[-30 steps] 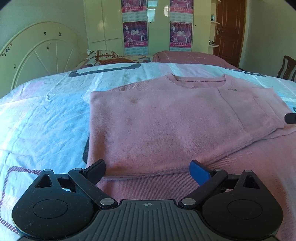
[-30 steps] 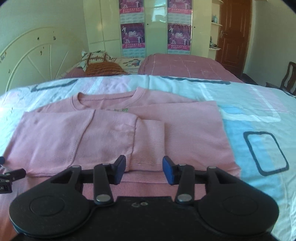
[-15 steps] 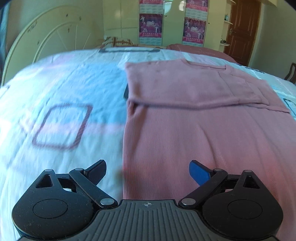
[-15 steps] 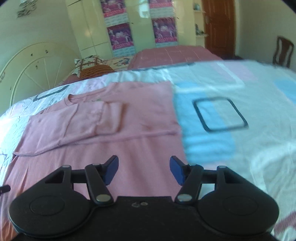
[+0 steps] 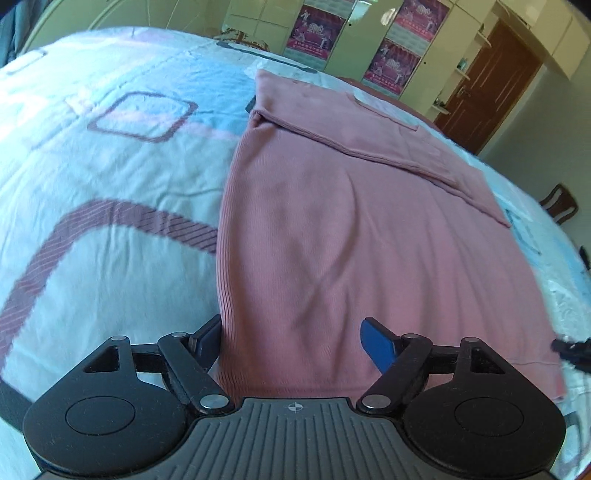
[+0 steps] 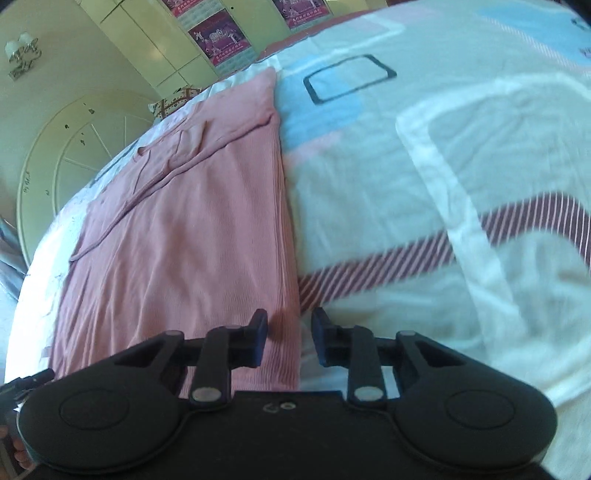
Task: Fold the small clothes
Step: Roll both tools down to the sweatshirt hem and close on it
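A pink ribbed knit sweater (image 5: 354,229) lies flat on a bed quilt printed with pale blue, white and maroon-striped squares (image 5: 110,192), its sleeves folded across the chest at the end toward the cream wheel-patterned headboard (image 6: 74,147).

The left gripper (image 5: 291,338) sits at the sweater's near hem corner on the quilt's left side — its jaws are closing, wide apart, with the corner of the knit between them and one dark finger against the sweater's side edge; the pads are not yet pressing the cloth.

The right gripper (image 6: 286,338) is at the opposite hem corner; its jaws are closing too, narrower, straddling the sweater's side edge without visibly pinching it.

Beyond the headboard, magenta posters (image 5: 314,31) hang on cream cupboard doors — their writing is too small to read. No label shows on the sweater.
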Available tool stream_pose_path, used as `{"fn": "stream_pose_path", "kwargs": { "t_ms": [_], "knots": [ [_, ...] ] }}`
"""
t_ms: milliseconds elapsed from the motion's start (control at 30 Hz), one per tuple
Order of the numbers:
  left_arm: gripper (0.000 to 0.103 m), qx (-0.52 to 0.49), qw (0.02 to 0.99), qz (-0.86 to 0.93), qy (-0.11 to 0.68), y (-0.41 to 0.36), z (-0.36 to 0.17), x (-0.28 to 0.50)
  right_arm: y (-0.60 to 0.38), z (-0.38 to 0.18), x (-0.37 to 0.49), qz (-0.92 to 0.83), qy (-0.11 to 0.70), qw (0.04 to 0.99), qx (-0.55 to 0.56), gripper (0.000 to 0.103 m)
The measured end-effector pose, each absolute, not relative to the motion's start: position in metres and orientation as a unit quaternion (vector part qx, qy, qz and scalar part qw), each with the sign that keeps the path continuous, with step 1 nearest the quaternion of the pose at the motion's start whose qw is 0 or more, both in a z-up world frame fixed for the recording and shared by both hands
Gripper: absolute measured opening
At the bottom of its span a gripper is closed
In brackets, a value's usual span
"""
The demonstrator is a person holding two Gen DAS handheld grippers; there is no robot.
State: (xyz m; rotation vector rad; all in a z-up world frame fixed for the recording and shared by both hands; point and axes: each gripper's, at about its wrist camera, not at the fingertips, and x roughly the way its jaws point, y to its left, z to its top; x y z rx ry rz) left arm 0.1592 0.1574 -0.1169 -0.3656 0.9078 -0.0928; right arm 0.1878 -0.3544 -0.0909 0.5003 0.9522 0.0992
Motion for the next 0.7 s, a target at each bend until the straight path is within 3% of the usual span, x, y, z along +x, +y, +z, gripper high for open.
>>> {"fn": "stream_pose_path", "kwargs": {
  "t_ms": [100, 267, 467, 700],
  "knots": [
    [0.069, -0.224, 0.875, -0.052, 0.426, 0.165, -0.119, 0.148, -0.359, -0.097, 0.174, 0.070, 0.450, 0.844, 0.283, 0.029],
    [0.067, -0.303, 0.858, -0.070, 0.409, 0.180, -0.128, 0.148, -0.360, -0.104, 0.168, 0.108, 0.445, 0.830, 0.319, 0.030],
    [0.067, -0.252, 0.876, -0.052, 0.408, 0.176, -0.124, 0.175, -0.367, -0.099, 0.179, 0.091, 0.420, 0.842, 0.327, 0.032],
    [0.067, -0.293, 0.869, -0.087, 0.389, 0.196, -0.137, 0.193, -0.381, -0.112, 0.197, 0.078, 0.422, 0.837, 0.341, 0.032]
  ]
}}
